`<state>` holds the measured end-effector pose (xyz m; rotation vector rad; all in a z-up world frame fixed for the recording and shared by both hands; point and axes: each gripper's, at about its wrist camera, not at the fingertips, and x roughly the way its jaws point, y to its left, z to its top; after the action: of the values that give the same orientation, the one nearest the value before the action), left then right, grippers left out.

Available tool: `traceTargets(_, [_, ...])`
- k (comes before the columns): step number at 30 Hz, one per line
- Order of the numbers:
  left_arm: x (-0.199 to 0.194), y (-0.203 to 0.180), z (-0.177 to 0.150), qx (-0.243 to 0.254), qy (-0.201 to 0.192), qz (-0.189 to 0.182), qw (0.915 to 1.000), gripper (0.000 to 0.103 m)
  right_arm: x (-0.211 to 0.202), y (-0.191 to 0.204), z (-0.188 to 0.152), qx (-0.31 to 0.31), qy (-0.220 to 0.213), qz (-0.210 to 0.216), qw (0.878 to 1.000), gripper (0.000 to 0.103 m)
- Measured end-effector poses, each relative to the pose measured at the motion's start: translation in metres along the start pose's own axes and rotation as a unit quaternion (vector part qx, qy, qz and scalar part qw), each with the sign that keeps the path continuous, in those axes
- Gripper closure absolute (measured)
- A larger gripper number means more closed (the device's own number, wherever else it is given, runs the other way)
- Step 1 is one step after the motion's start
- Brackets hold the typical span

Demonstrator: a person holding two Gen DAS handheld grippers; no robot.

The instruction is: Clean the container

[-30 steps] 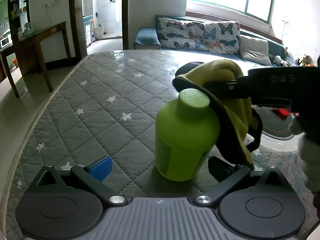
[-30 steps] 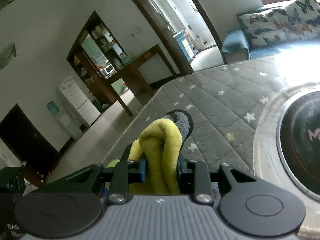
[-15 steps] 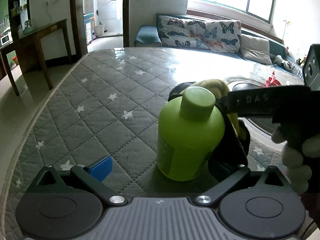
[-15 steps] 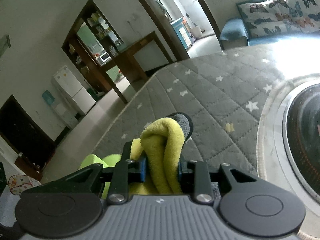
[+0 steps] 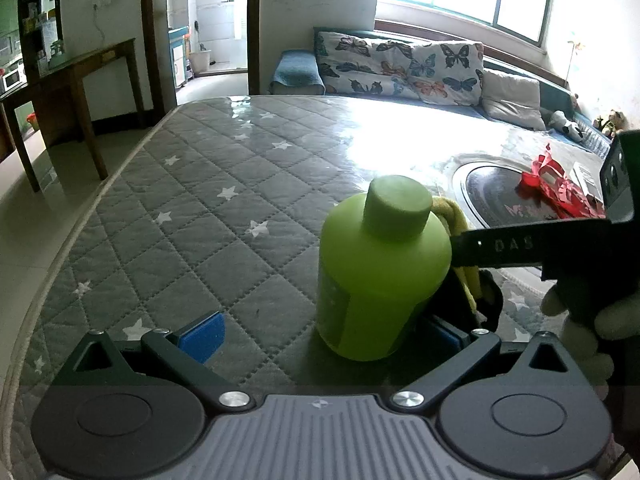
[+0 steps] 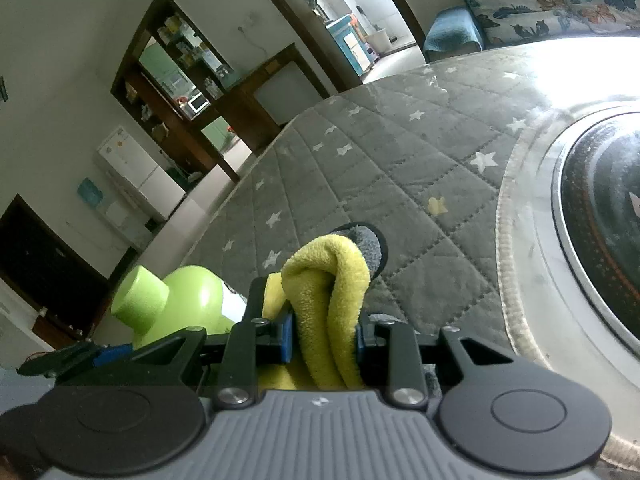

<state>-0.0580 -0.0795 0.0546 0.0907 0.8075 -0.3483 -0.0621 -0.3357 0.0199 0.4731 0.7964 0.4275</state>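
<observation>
Left gripper [image 5: 320,330] has its jaws spread wide, with the green container [image 5: 380,268] standing upright between them but way over toward the right finger; I can't tell if it actually touches that pad. The left blue pad [image 5: 202,334] is well clear of it, with bare quilt in the gap.

Right gripper [image 6: 322,336] has its jaws pinched on a bunched yellow cloth [image 6: 332,280], grey on one side, which bulges up past the pads. From the left wrist camera that cloth sits right behind the container's shoulder, pressed against or just beside it, and the right gripper's black body comes in from the right with a gloved hand [image 5: 580,320] around it.

The container stands on a grey quilted surface with white stars [image 5: 208,208]. Lots of open room to its left and behind it, out to the piped edge. To the right sits a round dark disc [image 5: 492,196] with a pale rim, near the container, with something red [image 5: 556,188] lying on it.
</observation>
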Motion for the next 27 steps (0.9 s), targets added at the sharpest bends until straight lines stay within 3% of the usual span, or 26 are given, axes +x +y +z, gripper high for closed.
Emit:
traceTargets(15, [-0.003, -0.001, -0.001, 0.004, -0.002, -0.001, 1.0000, 0.000, -0.015, 0.005, -0.017, 0.003, -0.007, 0.007, 1.000, 0.076])
traceTargets(27, [0.000, -0.005, 0.002, 0.005, 0.000, -0.002, 1.0000, 0.000, -0.040, 0.038, 0.016, -0.044, -0.057, 0.049, 0.996, 0.075])
